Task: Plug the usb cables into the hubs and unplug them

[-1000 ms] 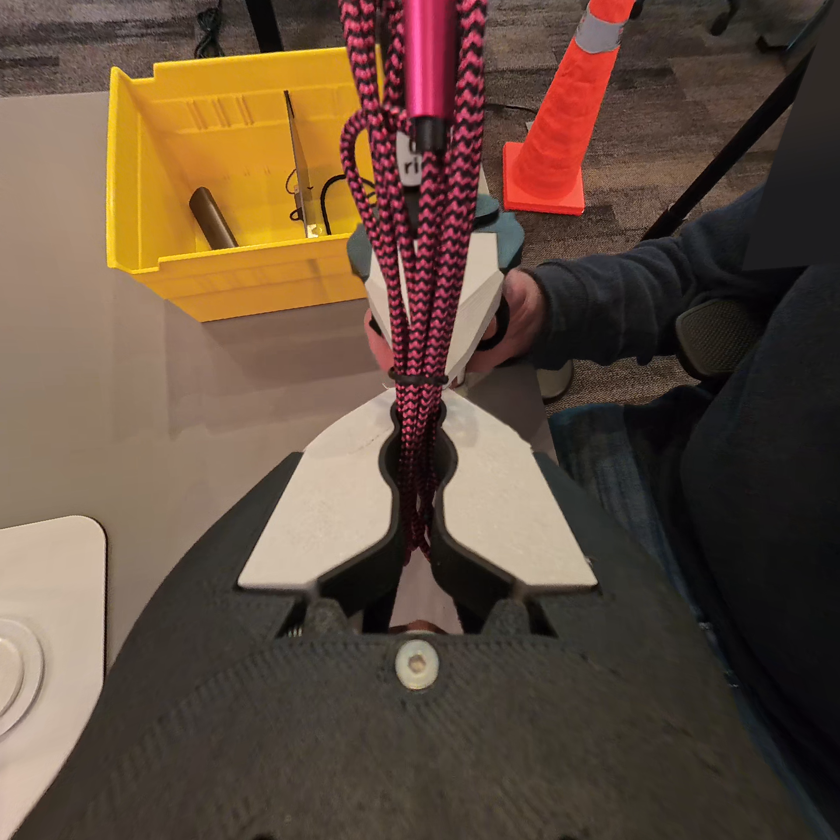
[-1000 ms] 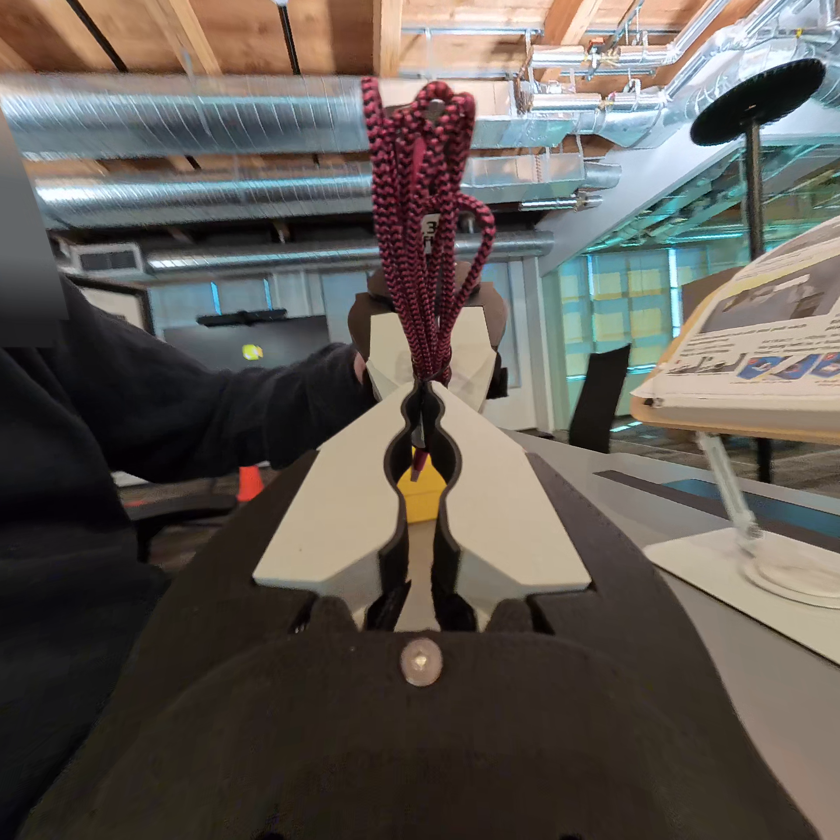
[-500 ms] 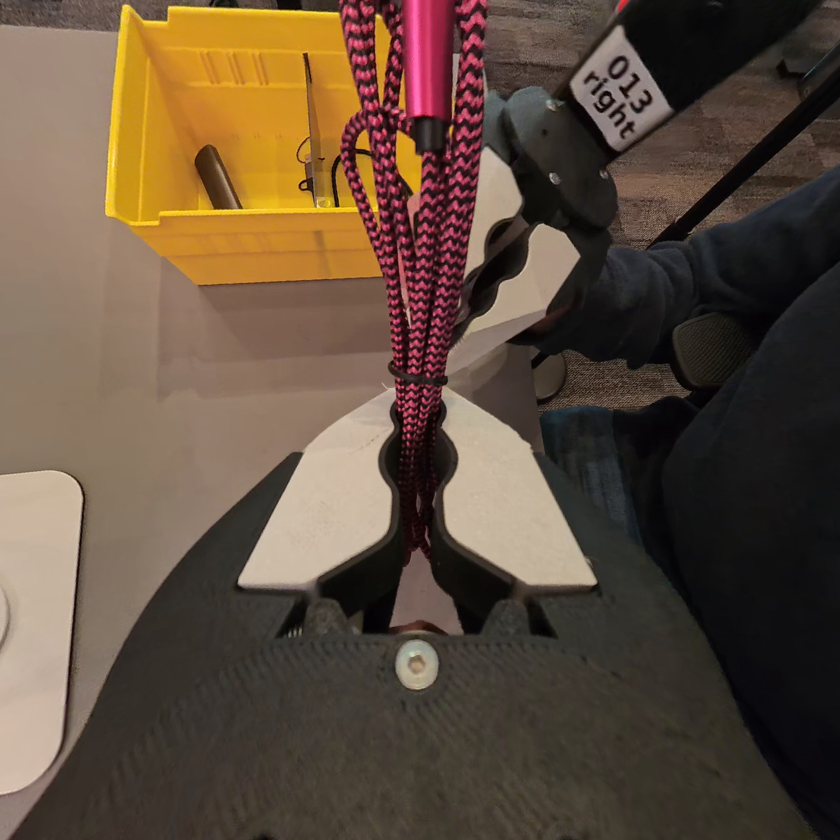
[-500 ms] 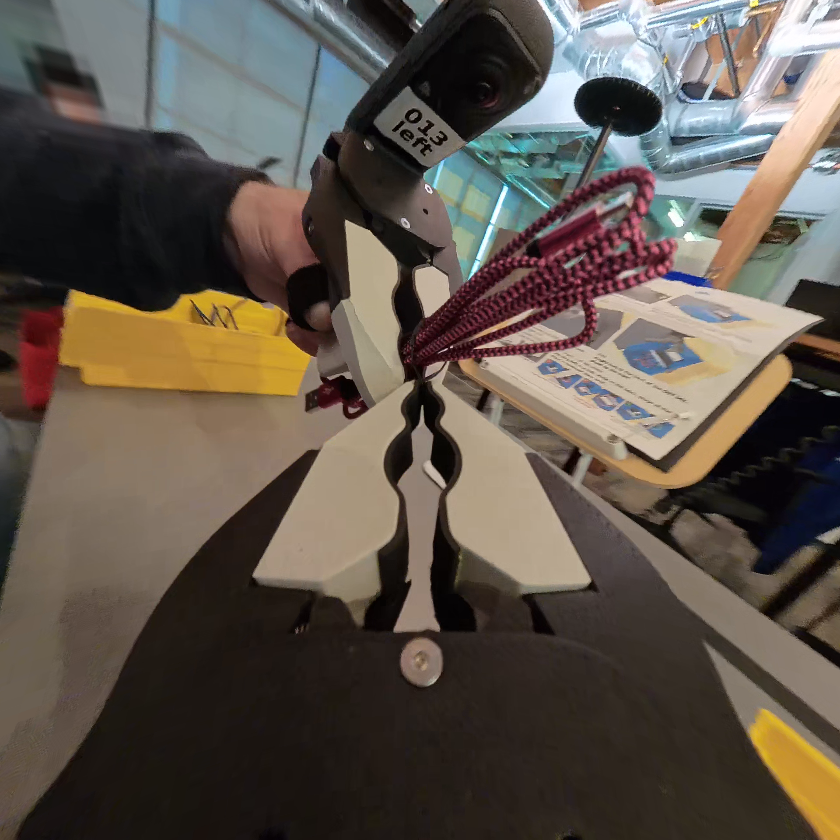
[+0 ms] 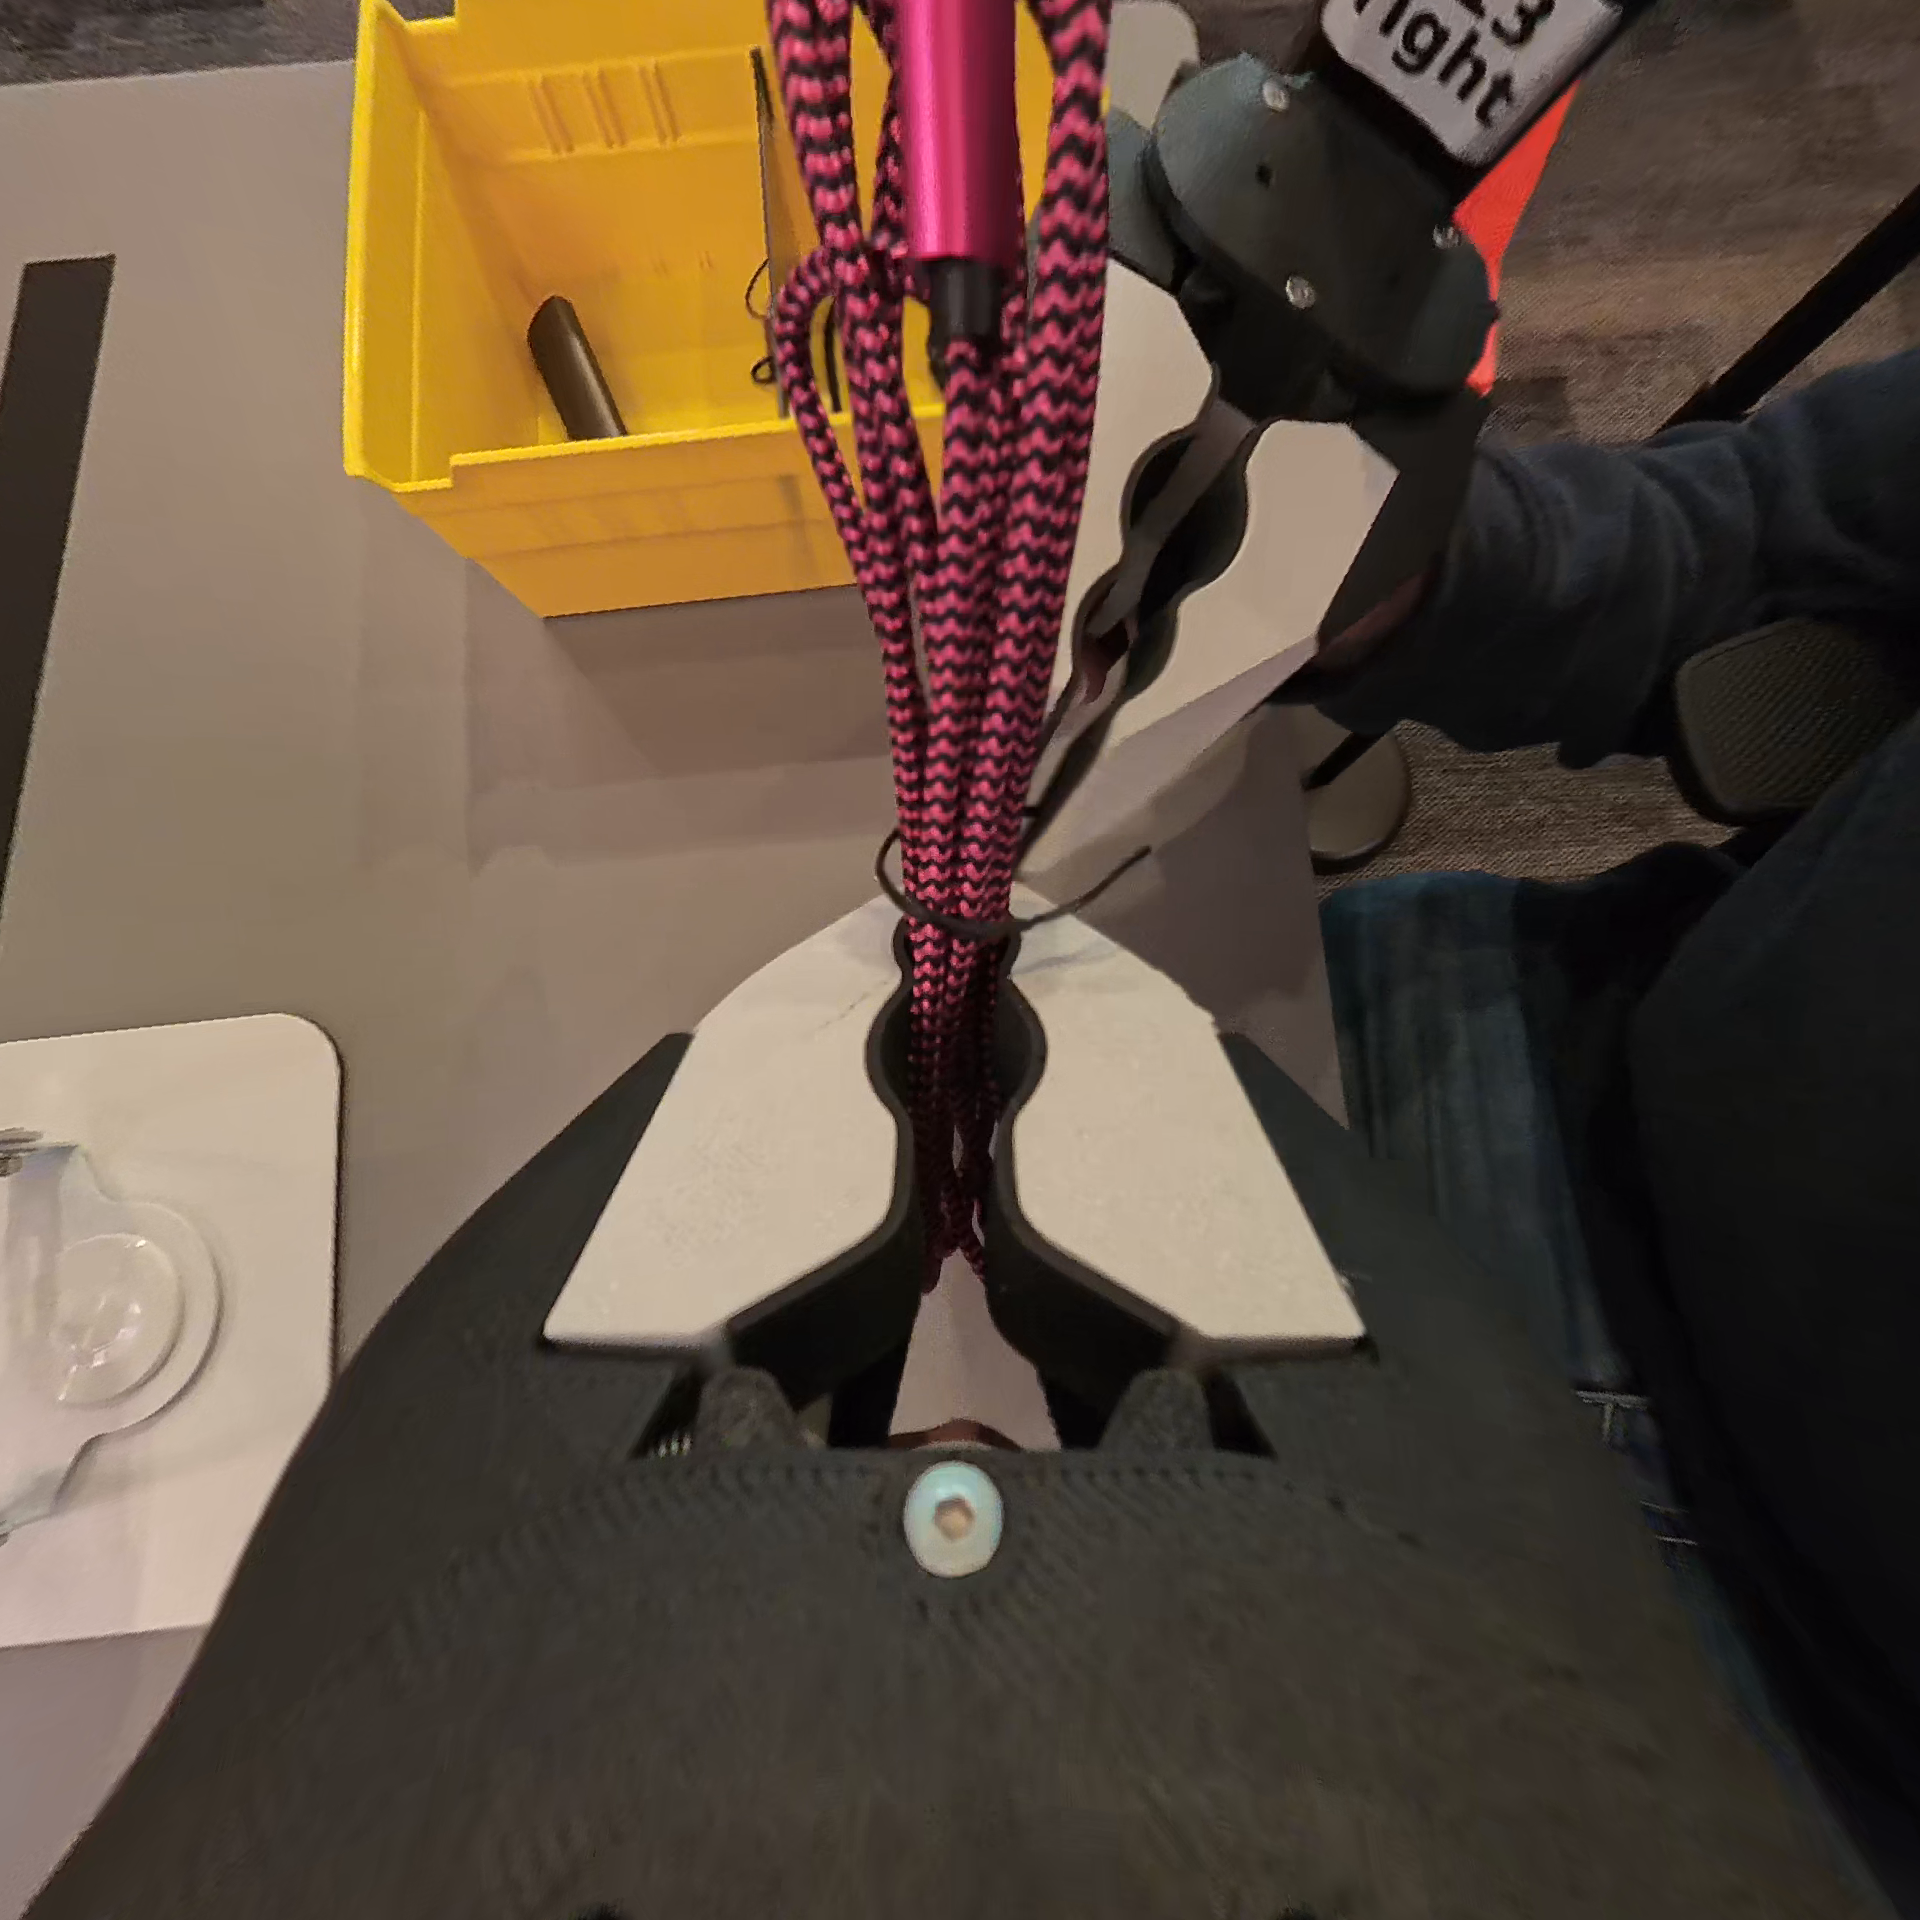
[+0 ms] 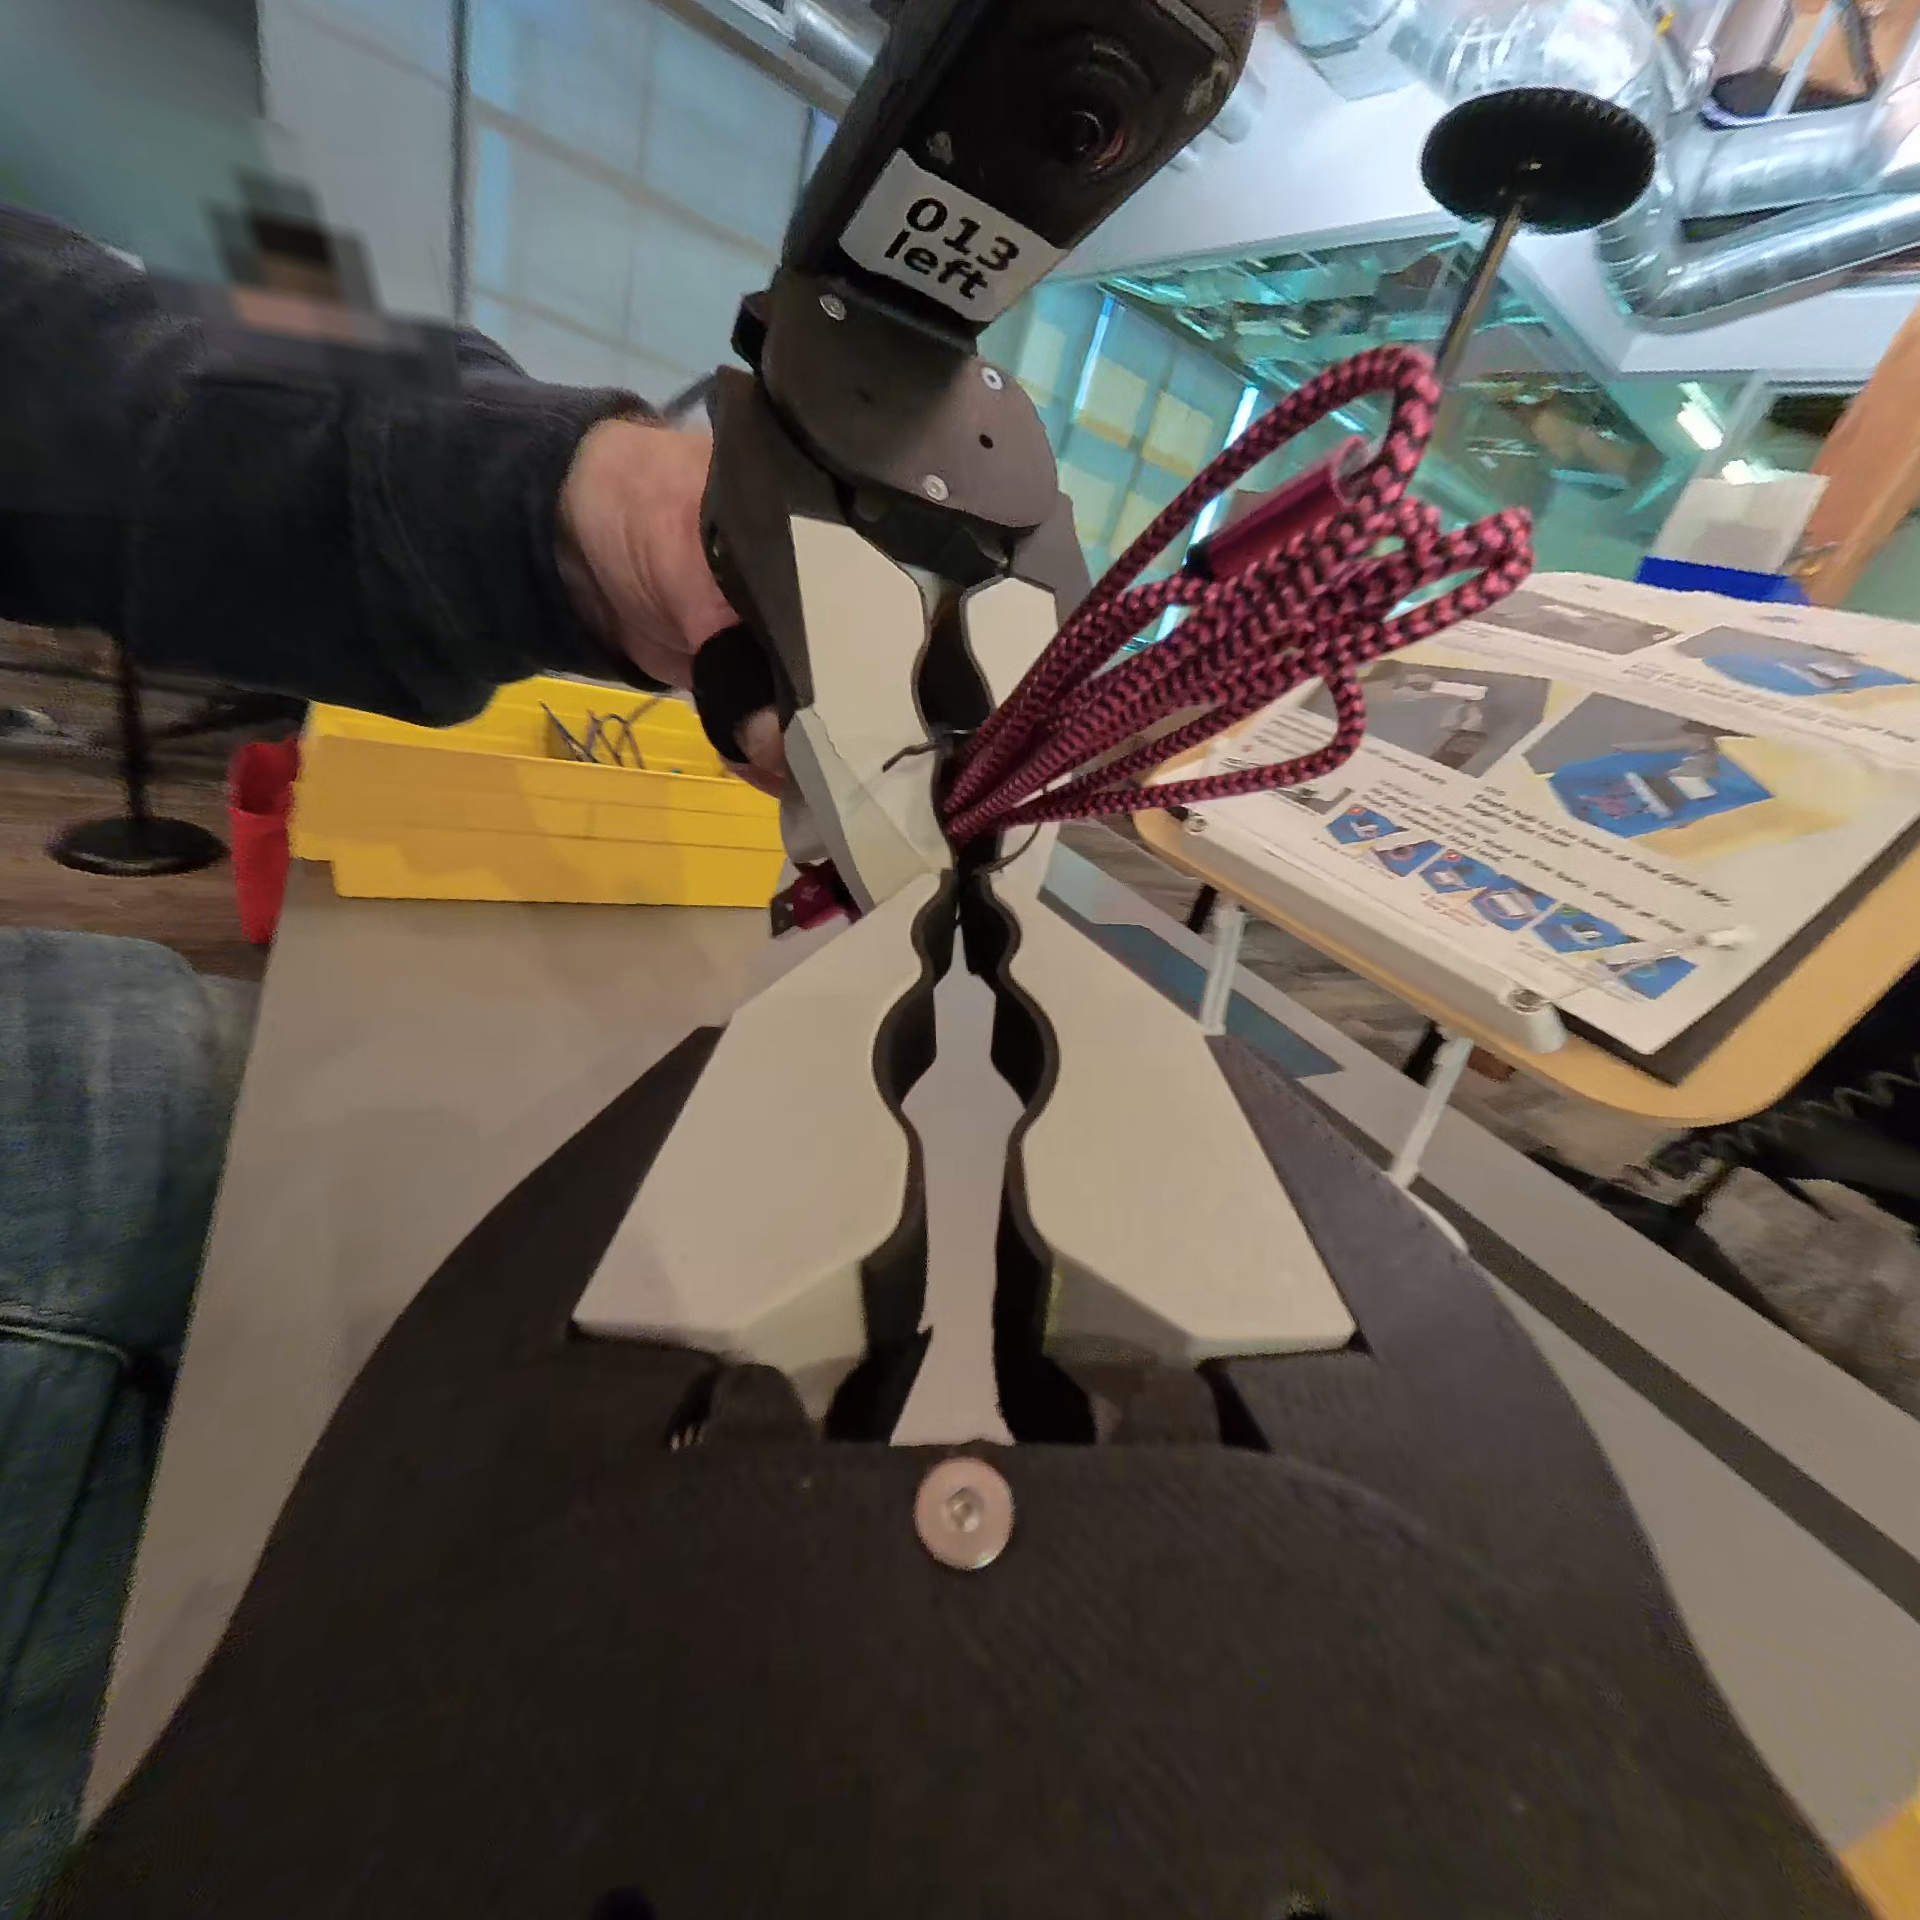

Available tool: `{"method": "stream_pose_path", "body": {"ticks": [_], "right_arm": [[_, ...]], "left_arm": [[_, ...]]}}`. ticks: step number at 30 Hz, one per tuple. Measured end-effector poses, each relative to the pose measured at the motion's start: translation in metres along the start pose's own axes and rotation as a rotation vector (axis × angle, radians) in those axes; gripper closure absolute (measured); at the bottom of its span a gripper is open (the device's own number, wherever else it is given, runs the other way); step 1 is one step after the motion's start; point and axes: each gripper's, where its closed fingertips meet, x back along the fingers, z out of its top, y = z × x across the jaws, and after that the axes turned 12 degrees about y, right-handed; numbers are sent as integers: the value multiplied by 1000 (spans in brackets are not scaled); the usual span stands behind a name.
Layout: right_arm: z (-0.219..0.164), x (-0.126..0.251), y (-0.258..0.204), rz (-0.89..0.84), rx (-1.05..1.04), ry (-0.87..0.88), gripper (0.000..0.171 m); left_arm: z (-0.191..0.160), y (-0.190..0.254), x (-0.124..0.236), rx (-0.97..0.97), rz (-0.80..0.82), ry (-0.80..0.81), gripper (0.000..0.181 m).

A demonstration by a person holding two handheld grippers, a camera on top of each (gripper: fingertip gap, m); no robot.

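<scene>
While the left tool [image 5: 951,940] clamps the braided cable bundle [image 5: 951,582], the right tool [image 6: 961,899] pinches its tie.

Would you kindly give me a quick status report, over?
Left gripper shut on cable bundle. Right gripper apparently shut on twist tie. Bundle tied, no hub visible.

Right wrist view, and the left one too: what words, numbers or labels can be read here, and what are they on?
White sticker on the housing above the left claw: clear print, but I do not quote writing.
White sticker above the right claw: print cut off by the picture's edge.
Illustrated instruction sheet on the tilted stand: text too small and blurred to read.
No other writing shows.
</scene>
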Motion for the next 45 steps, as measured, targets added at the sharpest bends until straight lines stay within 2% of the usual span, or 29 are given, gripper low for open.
{"method": "stream_pose_path", "body": {"ticks": [3,8,12,22,23,45], "right_arm": [[-3,0,0,28,-103,-16,152],[0,1,-2,55,-219,-22,143],[7,3,-2,42,-264,2,157],[-3,-5,-2,24,-347,17,165],[-2,-4,-3,29,-351,26,171],[-11,6,-4,83,-409,54,171]], "left_arm": [[-3,-3,0,-40,32,-28,174],[-6,-14,0,-114,123,-75,174],[-8,-18,-2,-131,168,-96,174],[-6,-20,-4,-150,208,-113,174],[-6,-20,-4,-145,209,-107,174],[-5,-20,-4,-97,204,-59,174]]}}
